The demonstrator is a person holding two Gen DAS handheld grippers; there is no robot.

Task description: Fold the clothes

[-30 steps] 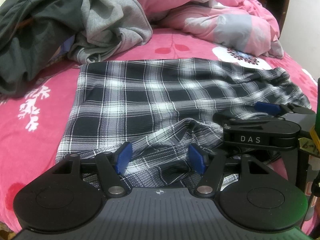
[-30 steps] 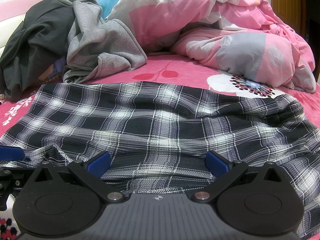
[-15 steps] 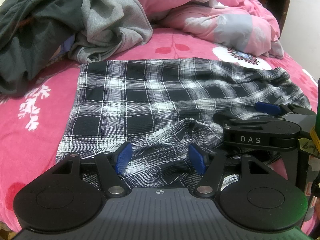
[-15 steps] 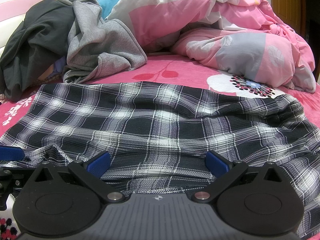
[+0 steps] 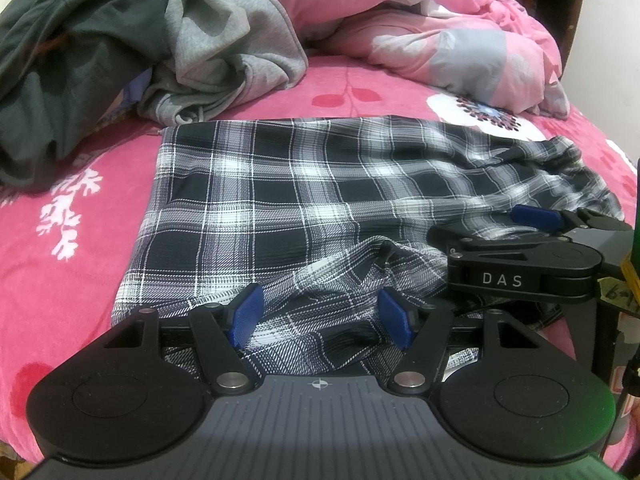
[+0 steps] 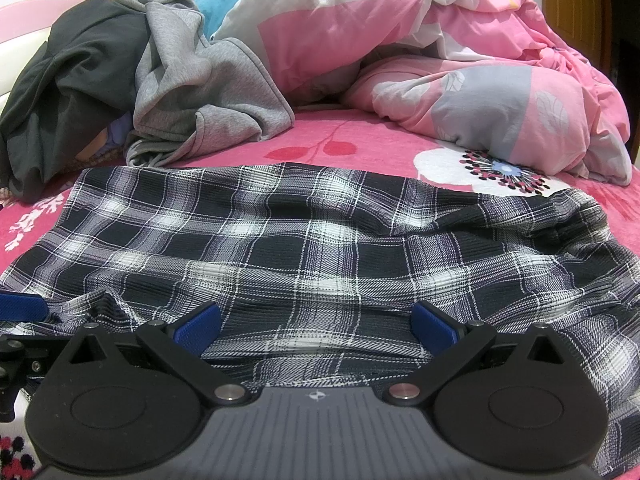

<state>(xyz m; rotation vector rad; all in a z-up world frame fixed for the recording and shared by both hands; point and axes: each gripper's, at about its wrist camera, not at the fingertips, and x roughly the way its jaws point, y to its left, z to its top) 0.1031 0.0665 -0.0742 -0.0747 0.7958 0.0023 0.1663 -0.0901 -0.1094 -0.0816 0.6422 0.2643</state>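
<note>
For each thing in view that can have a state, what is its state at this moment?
Plaid garment: spread on the bed, near edge bunched and wrinkled, not folded neatly.
Grey sweatshirt: crumpled in a heap, unfolded.
Dark garment: crumpled beside the grey one, unfolded.
Pink quilt: bunched up at the far side.
Left gripper: open, plaid cloth between its fingers.
Right gripper: open wide over the plaid cloth.
</note>
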